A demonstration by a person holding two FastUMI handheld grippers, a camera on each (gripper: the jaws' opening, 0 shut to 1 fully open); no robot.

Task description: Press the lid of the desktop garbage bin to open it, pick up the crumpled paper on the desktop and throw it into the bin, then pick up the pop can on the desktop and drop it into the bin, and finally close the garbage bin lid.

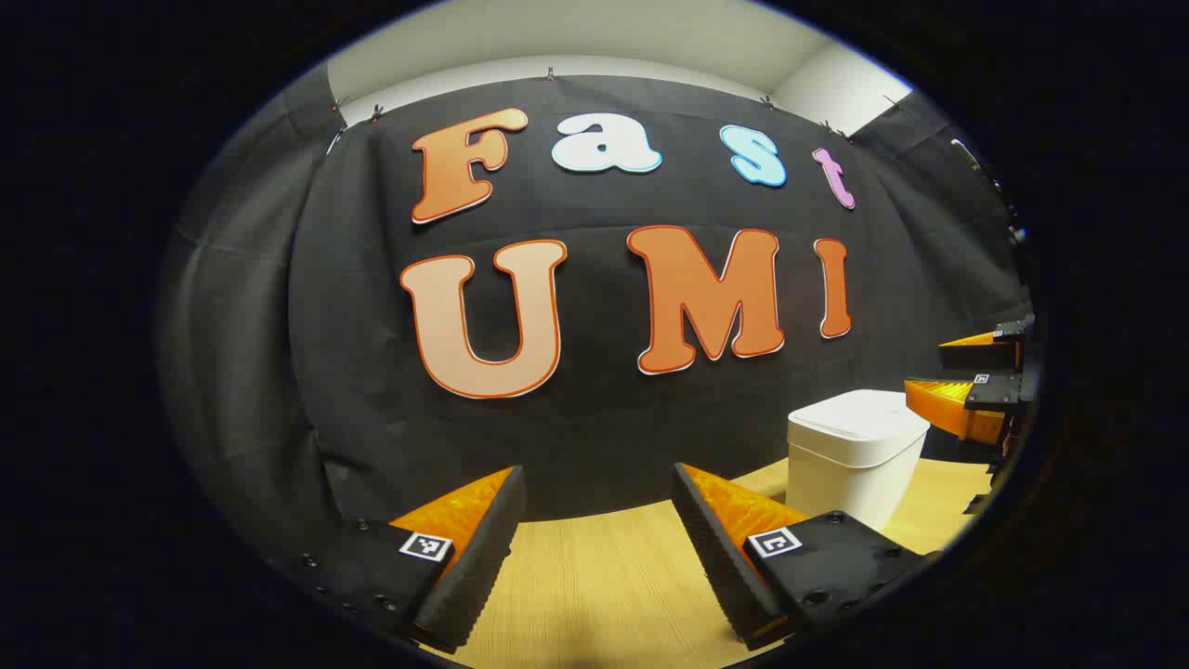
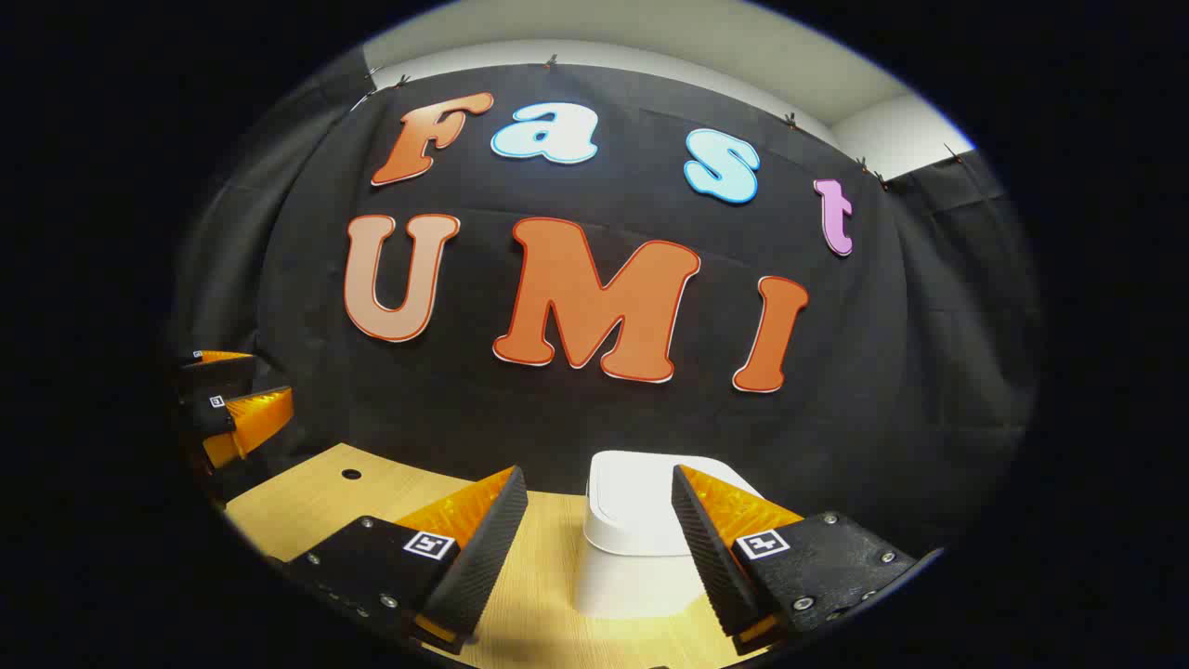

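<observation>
Left gripper (image 1: 599, 520): held level above the wooden desktop (image 1: 604, 576), fingers spread apart with nothing between them; the white garbage bin (image 1: 855, 455), lid down, stands ahead and to its right, well apart. Right gripper (image 2: 599, 520): also raised, fingers apart and empty, pointed at the bin (image 2: 641, 530), which sits just beyond its fingertips. Each gripper carries small square black-and-white marker tags (image 2: 429, 544); no readable brand appears on the bin.

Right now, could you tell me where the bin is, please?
The bin stands lid shut on the table by the black cloth, just ahead of the open right tongs; in the left gripper view it sits right.
</observation>
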